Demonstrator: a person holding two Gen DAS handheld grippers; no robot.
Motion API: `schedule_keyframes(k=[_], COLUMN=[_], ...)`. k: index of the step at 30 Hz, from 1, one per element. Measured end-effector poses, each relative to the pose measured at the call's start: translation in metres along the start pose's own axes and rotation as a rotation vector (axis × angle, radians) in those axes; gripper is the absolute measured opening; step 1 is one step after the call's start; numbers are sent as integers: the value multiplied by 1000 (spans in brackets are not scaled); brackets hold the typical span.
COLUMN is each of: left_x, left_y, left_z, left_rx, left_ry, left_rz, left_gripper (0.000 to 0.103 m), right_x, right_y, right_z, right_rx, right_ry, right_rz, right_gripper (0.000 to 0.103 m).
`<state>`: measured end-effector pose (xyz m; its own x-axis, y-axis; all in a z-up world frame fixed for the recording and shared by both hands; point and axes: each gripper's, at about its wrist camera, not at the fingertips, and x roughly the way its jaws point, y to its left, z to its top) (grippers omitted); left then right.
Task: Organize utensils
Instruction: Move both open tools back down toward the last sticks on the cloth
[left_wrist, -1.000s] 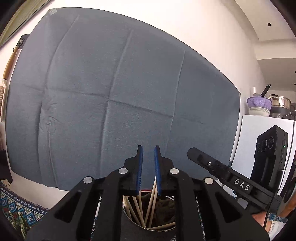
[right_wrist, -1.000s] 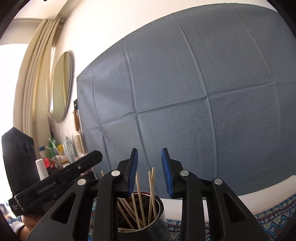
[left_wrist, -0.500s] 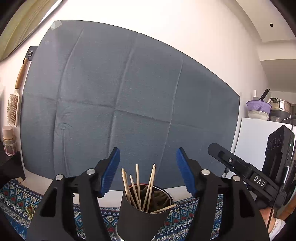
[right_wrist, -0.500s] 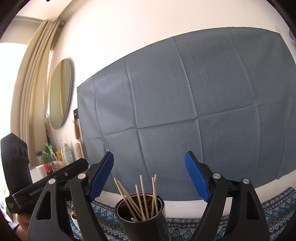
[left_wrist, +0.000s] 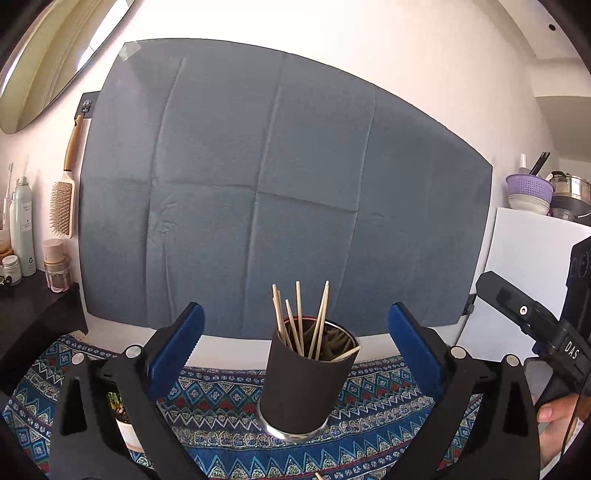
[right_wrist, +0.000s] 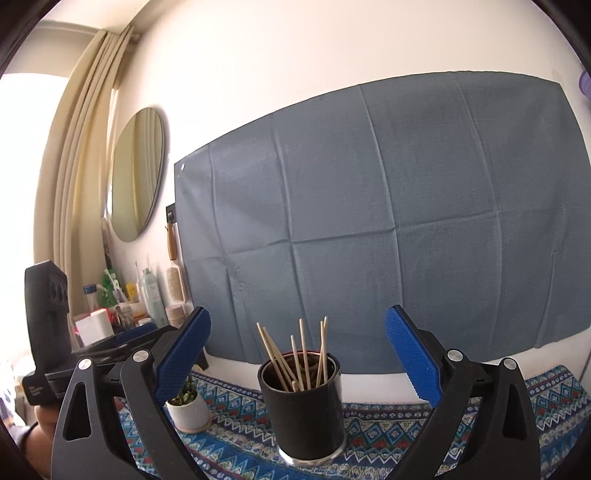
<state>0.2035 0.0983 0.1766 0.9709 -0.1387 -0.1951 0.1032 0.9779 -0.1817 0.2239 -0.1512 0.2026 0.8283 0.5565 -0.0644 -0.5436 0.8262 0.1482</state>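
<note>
A black cylindrical cup (left_wrist: 303, 387) stands upright on a blue patterned cloth (left_wrist: 229, 402) and holds several wooden chopsticks (left_wrist: 299, 321). My left gripper (left_wrist: 295, 332) is open wide and empty, its blue pads either side of the cup and short of it. In the right wrist view the same cup (right_wrist: 306, 410) with its chopsticks (right_wrist: 295, 354) stands between the open, empty pads of my right gripper (right_wrist: 297, 336). The right gripper's body shows in the left wrist view (left_wrist: 535, 325), and the left gripper's body shows in the right wrist view (right_wrist: 48, 332).
A grey-blue cloth (left_wrist: 280, 184) hangs on the wall behind. A small white plant pot (right_wrist: 186, 406) stands left of the cup. Bottles and jars (left_wrist: 22, 236) and a hairbrush (left_wrist: 62, 210) are at the left. A white appliance (left_wrist: 524, 251) with bowls on top is at the right.
Both grippers opened from nearly shut over the chopsticks to wide open and drew back and down, so the whole cup and the patterned cloth now show.
</note>
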Motion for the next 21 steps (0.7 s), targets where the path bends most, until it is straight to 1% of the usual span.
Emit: schedule_keyframes(k=[3,9,12,15,17,18,20,21], left_x=[1,5,10,20,25,27,32,35], left_y=[1,7,7,6,6,7,10,11], left_z=[-14,-41,-56,-73,-82,-87,-95,-99], left_rx=[6,5,18,49,49,47,40,36], left_ry=[52,160,239,337,378,396,438,463], left_rz=[8,43,61,73,92,108,146,161], left_gripper=[97,97,97,97,97,97,97,97], right_x=[-4,-2,-2,0,2,3,3,3], right_y=[-1,-5,-7,-11,-12,-11,-9,-8], right_z=[-14,-46,-64,-82,-95,-101,-110,-114], right_rx=[23,39,40,69,82,72,37,25], right_ry=[55,196,269,380,463,500,545,566], right_rz=[12,31,18,-5,-31,-47,-105,-110], right_gripper=[94,95,95,95,95,95,95,95])
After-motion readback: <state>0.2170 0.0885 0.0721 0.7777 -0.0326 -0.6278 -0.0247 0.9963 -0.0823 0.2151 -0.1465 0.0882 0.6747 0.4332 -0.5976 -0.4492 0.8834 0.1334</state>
